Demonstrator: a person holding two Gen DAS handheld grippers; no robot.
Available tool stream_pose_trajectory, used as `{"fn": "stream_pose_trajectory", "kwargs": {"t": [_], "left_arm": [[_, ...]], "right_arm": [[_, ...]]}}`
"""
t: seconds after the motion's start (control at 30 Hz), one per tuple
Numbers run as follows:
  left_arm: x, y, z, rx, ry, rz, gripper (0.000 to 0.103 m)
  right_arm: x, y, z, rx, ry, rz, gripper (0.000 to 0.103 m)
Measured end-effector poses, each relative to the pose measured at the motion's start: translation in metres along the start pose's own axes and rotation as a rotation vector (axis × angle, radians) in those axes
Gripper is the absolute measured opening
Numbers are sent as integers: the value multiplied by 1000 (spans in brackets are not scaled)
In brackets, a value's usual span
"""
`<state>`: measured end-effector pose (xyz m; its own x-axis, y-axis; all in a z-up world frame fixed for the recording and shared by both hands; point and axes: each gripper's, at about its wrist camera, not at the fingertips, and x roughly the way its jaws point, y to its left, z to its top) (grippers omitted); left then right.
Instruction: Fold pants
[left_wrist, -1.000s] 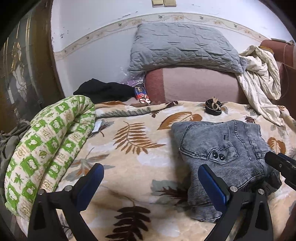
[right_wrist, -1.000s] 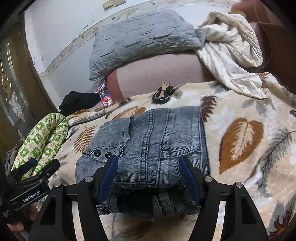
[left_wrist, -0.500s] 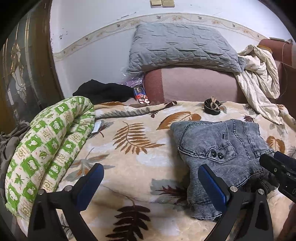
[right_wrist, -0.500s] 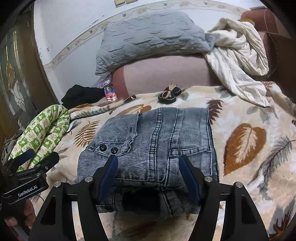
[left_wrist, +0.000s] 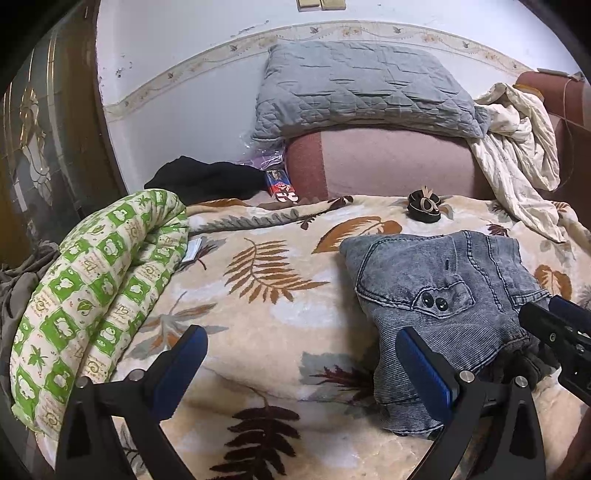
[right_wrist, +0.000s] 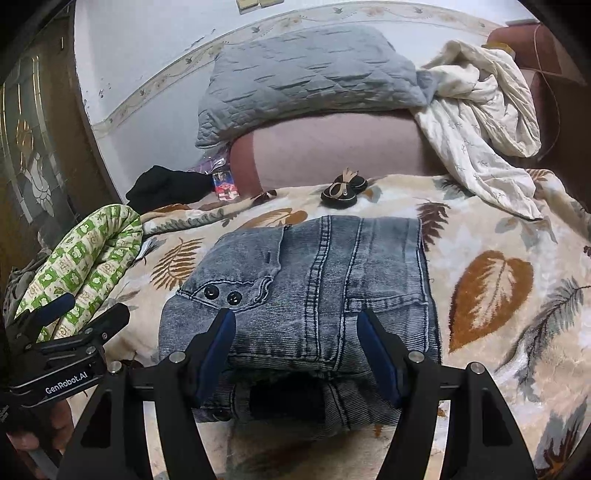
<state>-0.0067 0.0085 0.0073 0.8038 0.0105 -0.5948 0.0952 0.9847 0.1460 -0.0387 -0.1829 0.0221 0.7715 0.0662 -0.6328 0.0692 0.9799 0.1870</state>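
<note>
Bed with cream leaf-print fleece blanket (right_wrist: 517, 229), grey quilted pillow (right_wrist: 306, 70) at white wall. Folded grey denim pants (right_wrist: 314, 280) lie mid-blanket. Right gripper (right_wrist: 297, 343) spread wide over their near edge; left gripper (left_wrist: 299, 365) spread wide, pants beside its right finger.

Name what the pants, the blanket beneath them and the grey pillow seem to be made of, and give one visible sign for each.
Pants: denim, by the faded blue-grey wash, doubled seams and dark studs.
Blanket: plush, fleece-like fabric, probably synthetic, by its soft nap and printed leaves.
Pillow: quilted matte fabric, by the stitched, puffy panels; fibre unclear.
</note>
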Motion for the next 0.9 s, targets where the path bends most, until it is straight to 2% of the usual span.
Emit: {"fn": "stream_pose_trajectory", "kwargs": {"t": [0.9], "left_arm": [[5,-1,-2,20,15,-1,103]], "right_arm": [[5,4,-3,-9,20,4,69]]}}
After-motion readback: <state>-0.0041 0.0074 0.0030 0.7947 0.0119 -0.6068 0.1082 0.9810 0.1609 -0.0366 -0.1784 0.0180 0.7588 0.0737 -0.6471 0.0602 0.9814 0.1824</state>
